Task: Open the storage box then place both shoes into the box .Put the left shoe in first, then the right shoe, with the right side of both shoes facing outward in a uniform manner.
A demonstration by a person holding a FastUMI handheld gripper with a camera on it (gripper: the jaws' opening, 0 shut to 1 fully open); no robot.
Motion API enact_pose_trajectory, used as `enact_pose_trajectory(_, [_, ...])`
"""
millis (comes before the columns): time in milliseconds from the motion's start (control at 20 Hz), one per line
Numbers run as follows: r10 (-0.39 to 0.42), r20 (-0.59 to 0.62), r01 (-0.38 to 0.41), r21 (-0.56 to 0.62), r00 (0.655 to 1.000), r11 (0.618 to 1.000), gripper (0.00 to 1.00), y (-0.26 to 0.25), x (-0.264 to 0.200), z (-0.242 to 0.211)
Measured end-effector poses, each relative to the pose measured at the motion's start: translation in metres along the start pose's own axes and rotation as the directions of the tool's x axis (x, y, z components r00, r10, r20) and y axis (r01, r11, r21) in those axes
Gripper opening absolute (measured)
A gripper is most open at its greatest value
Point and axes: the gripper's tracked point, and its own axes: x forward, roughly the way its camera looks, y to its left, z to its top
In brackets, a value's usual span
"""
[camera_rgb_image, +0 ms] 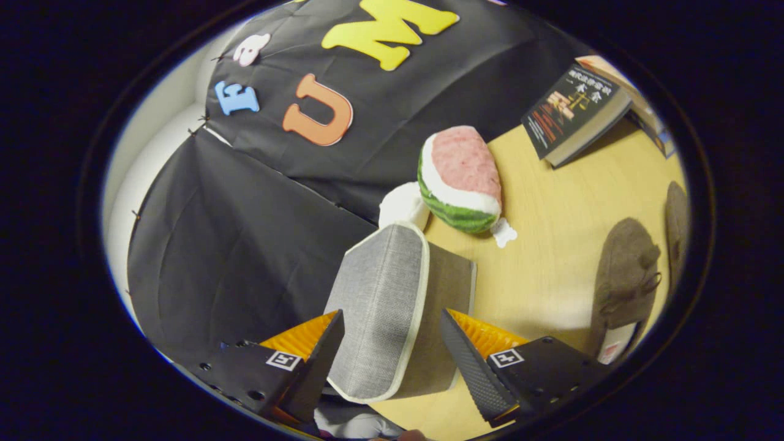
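Note:
The grey fabric lid (383,306) of the storage box, edged with cream trim, stands lifted between my fingers, its darker inner face (447,288) turned toward the table. My gripper (392,355) is shut on this lid, one finger (318,361) on its outer face and the other on the inner side. A brown shoe (625,275) lies on the wooden table (551,245) to the right of the fingers. A second brown shoe (677,226) lies just past it. The box body is hidden below the lid.
A watermelon plush (462,180) and a white soft object (403,205) sit beyond the lid against the black cloth wall. A dark book (572,113) leans at the far right of the table.

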Motion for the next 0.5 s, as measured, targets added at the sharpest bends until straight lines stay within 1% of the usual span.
enact_pose_trajectory(100, [0.054,-0.036,-0.051,0.074,0.998,0.996,0.95,-0.004,0.009,-0.005])
enact_pose_trajectory(300, [0.115,-0.080,-0.101,0.163,0.990,0.981,0.95,-0.010,0.021,-0.010])
enact_pose_trajectory(450, [0.175,-0.092,-0.145,0.266,0.980,0.953,0.95,-0.010,0.035,-0.010])
enact_pose_trajectory(500, [0.196,-0.091,-0.160,0.305,0.976,0.939,0.95,-0.008,0.029,-0.012])
